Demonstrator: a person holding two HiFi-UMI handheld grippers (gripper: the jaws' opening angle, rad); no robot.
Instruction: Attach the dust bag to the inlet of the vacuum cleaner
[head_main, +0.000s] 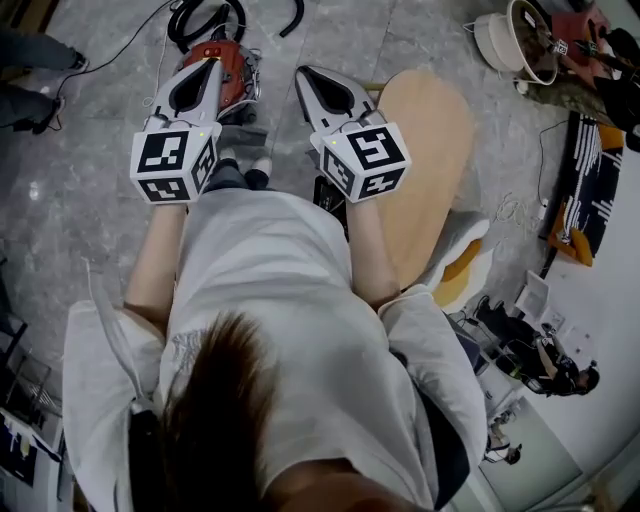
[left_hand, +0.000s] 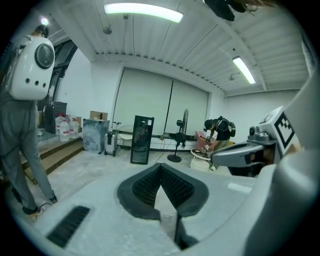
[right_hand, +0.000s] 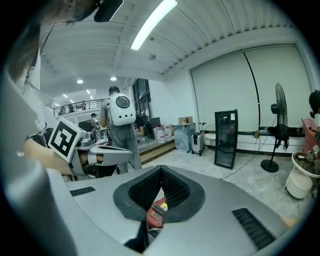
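both tools are held up in front of the person's chest, side by side and apart, noses pointing away and a little down.

the left tool (head_main: 212, 62) (left_hand: 161, 166) has its jaws pressed together: in the left gripper view the ribbed pads meet at the tip with nothing pinched, and only bare floor (left_hand: 90, 167) shows through the slit behind them. the right tool (head_main: 305, 72) (right_hand: 161, 169) is pressed together too, its pads meeting at the tip on nothing.

the vacuum (head_main: 235, 68) stands on the floor (head_main: 90, 150) below and just beyond the left tool's nose, to the left of the right tool's nose, touching neither. in the right gripper view its red body (right_hand: 156, 212) shows through the gap behind that tool's closed tip, well below the jaws. a black hose (head_main: 205, 15) curls on the floor past the vacuum, farther from both tools. which thing is the dust bag cannot be told.

a tan board (head_main: 430, 130) lies to the right of the right tool, lower down. each gripper view catches the other tool at its side: the right tool (left_hand: 245, 152) from the left one, the left tool (right_hand: 107, 155) from the right one. a standing person with a white backpack (right_hand: 120, 110) is beyond the left tool.
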